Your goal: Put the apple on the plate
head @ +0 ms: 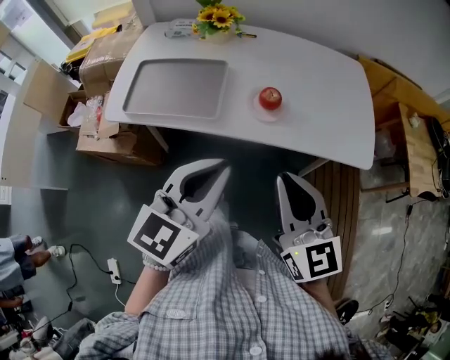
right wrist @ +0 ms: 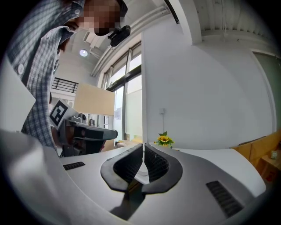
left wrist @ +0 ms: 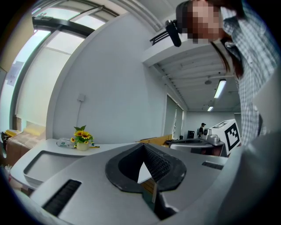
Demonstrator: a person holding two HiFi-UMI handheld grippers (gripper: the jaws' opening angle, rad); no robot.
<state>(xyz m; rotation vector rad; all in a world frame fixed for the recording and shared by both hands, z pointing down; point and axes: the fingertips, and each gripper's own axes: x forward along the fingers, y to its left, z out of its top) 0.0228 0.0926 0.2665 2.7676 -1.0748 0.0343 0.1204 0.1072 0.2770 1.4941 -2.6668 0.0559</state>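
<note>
We find the apple [head: 270, 98] upright on the white table [head: 330, 105], resting on a small pale saucer [head: 266, 114], with a tray [head: 176, 88] lying bare well to its left. Both tools are held near the person's body, short of the table edge. The left gripper [head: 223, 167] has its jaws pressed together on nothing, and the right gripper [head: 285, 177] is likewise closed and empty. We judge the main risk to be an approach with the jaws unopened: a closed tip would knock the round apple and set it rolling toward the table edge. A pinch set off-centre could squirt it sideways. Count: one apple, one saucer, one tray, one pot of flowers [head: 216, 17], two grippers.
</note>
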